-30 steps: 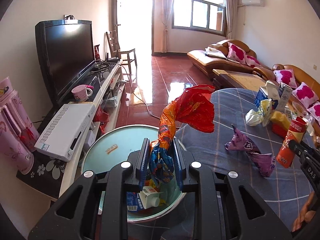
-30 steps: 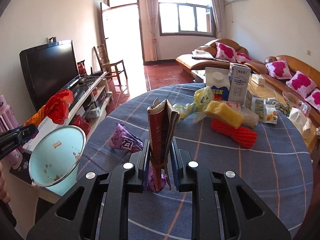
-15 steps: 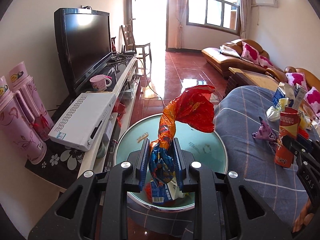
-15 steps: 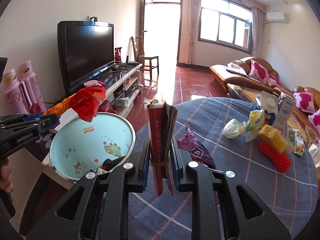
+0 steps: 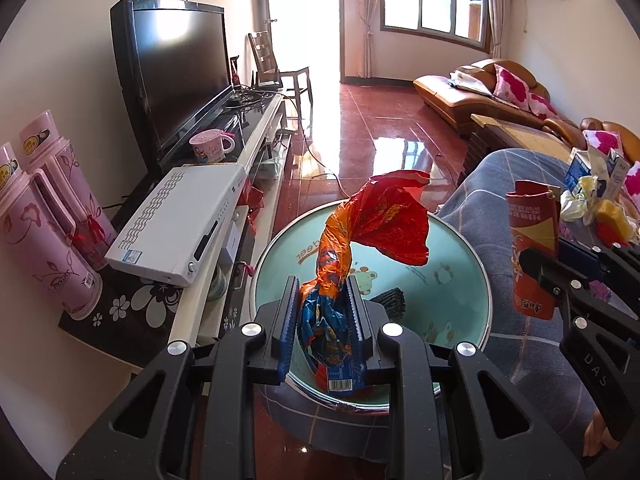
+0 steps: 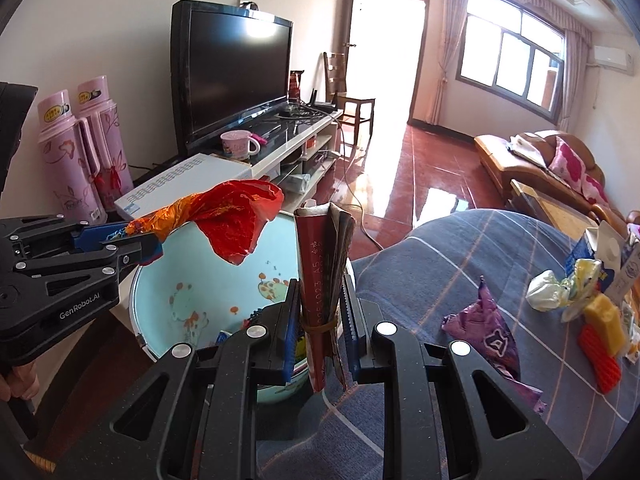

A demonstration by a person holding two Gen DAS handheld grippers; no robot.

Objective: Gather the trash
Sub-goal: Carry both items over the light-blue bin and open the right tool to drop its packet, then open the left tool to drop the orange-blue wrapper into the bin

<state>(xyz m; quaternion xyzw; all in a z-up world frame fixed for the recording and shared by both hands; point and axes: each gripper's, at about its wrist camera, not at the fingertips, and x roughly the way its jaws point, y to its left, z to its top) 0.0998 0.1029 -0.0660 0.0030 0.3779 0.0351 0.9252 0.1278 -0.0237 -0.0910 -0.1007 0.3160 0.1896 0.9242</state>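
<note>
My left gripper (image 5: 323,312) is shut on a crumpled red, orange and blue snack wrapper (image 5: 372,228), which hangs above a pale blue basin (image 5: 460,264) beside the table. In the right wrist view the same left gripper (image 6: 148,246) holds the wrapper (image 6: 236,216) over the basin (image 6: 168,300). My right gripper (image 6: 320,312) is shut on a flattened red carton (image 6: 320,264) bound with a rubber band, upright at the basin's near edge. The left wrist view has the red carton (image 5: 532,240) at the right. Some trash lies in the basin bottom.
The round table with a blue checked cloth (image 6: 440,264) carries a purple wrapper (image 6: 492,332), milk cartons (image 6: 600,248), a yellow block and a red ribbed piece. A TV stand (image 5: 256,136) with a television, a white box and pink flasks (image 5: 44,216) runs along the left.
Both grippers have swung left, off the table towards the basin. The wrapper and the red carton now hang nearer the basin, which looms larger in both views.
</note>
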